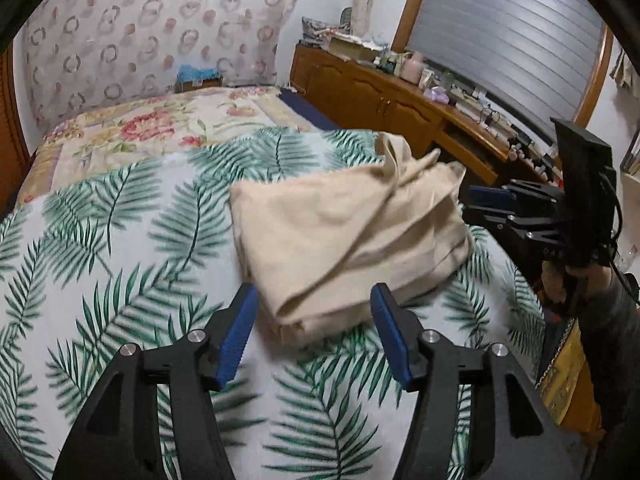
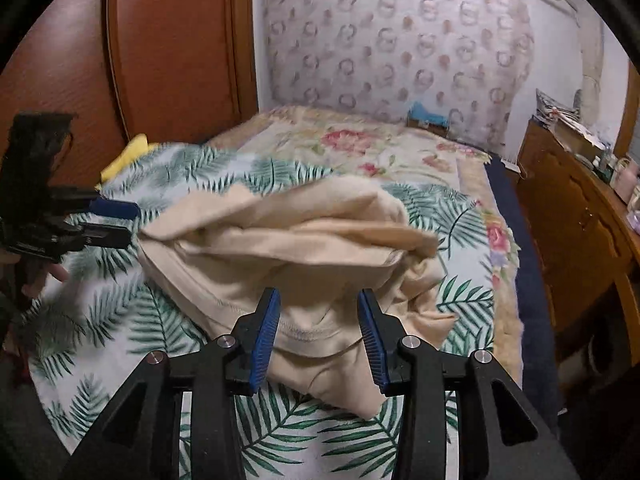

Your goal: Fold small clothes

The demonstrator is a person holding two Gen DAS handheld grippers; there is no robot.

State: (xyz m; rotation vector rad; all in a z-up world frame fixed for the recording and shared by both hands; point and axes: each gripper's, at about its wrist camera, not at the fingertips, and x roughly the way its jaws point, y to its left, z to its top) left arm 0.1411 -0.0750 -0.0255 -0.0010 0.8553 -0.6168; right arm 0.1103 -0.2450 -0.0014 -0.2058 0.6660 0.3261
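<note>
a bed [image 1: 100, 128] fills most of both views, spread with a floral cover and, nearer, a white sheet printed with green palm leaves [image 1: 120, 240]. a wooden dresser [image 1: 380, 96] runs along the far side, cluttered on top. on the leaf sheet lies the beige garment [image 1: 340, 232], loosely folded into a rumpled bundle with layered hems showing. the left gripper [image 1: 314, 300] stands wide apart, its blue pads either side of the garment's near corner, not pressing it. the right gripper [image 2: 318, 304] is partly apart, cloth edge between the pads but free of them. a small yellow cloth [image 2: 128, 156] lies at the sheet's far edge.
</note>
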